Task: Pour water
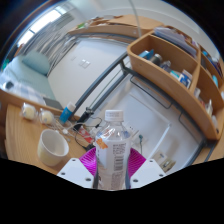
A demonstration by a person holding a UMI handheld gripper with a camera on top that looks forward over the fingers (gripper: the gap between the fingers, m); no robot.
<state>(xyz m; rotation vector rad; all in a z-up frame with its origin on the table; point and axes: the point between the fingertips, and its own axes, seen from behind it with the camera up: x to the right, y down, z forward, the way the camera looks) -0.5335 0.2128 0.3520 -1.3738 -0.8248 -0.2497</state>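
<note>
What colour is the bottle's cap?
White, on the clear water bottle held between the tongs; gripper view.

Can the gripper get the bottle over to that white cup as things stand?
Probably yes. The bottle stands upright between the jaws of the gripper, which appear to press on it. The white cup sits open on the table just beside it, with nothing visible between them.

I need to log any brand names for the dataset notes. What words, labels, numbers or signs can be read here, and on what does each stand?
No text can be read.
Bottle label: a white band with dark marks, too small and blurred to read. The bottle stands between the tongs, pink pads at either side.
Items on the wooden shelf: any print too small to read.
White cup: no text seen.
</note>
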